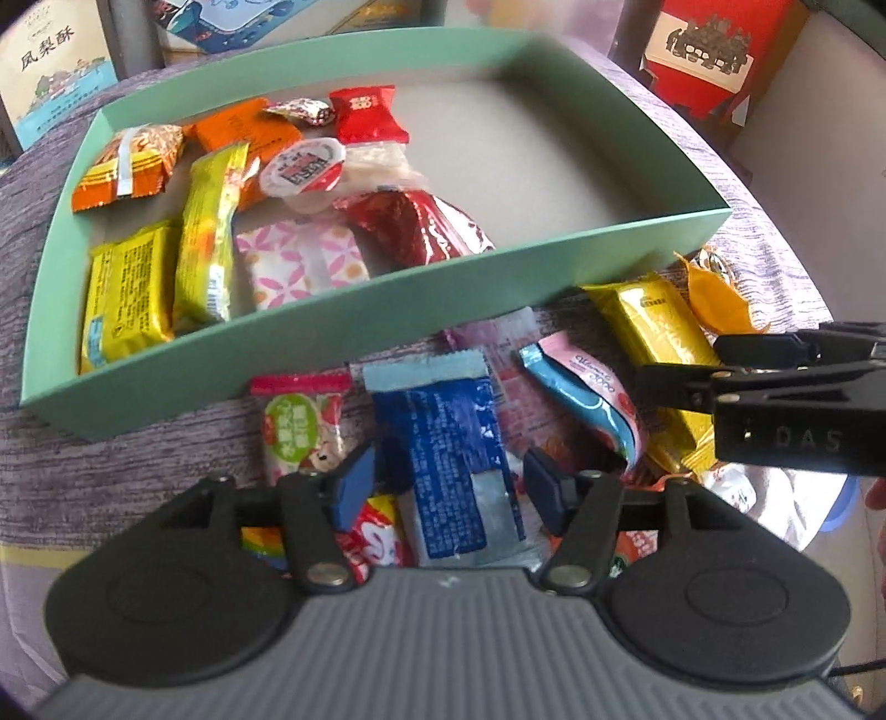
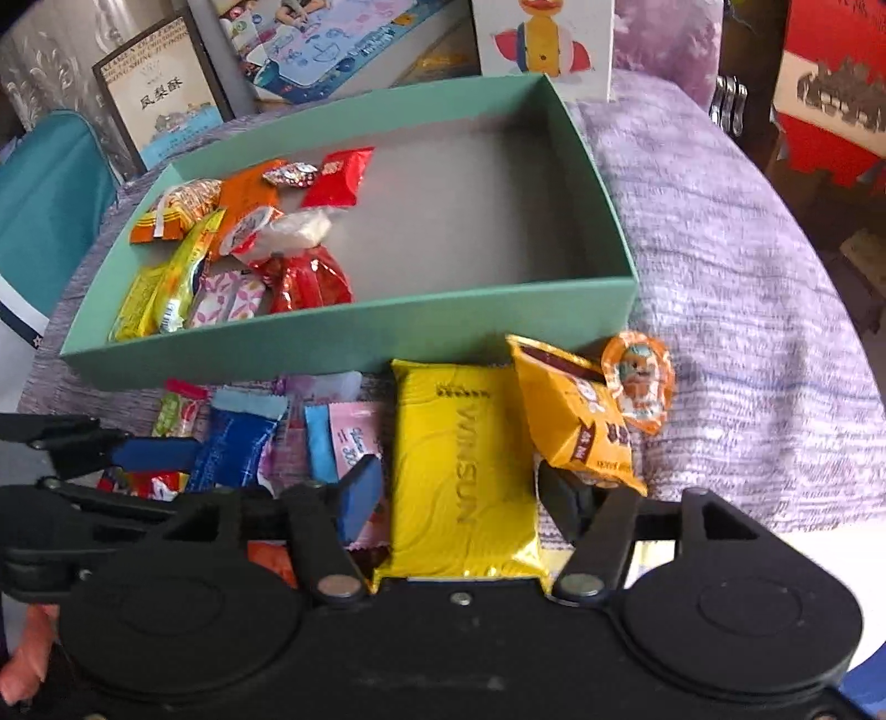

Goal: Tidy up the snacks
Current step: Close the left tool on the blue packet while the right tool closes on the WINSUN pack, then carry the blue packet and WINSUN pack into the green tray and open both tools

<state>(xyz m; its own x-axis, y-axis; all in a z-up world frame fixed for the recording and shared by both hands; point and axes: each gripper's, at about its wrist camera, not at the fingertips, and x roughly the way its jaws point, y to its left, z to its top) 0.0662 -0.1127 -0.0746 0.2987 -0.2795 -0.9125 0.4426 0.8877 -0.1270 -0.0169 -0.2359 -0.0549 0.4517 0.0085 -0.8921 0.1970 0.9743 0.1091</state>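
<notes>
A green box holds several snack packets in its left half. Loose snacks lie on the purple cloth in front of it. My left gripper is open, its fingers either side of a blue packet, which also shows in the right wrist view. My right gripper is open around a yellow packet, seen also in the left wrist view. An orange packet and a small orange candy lie to its right.
A pink-blue packet, a green strawberry packet and other wrappers lie between the grippers. Printed boxes stand behind the green box. A red box stands at the back right. The right half of the green box floor is bare.
</notes>
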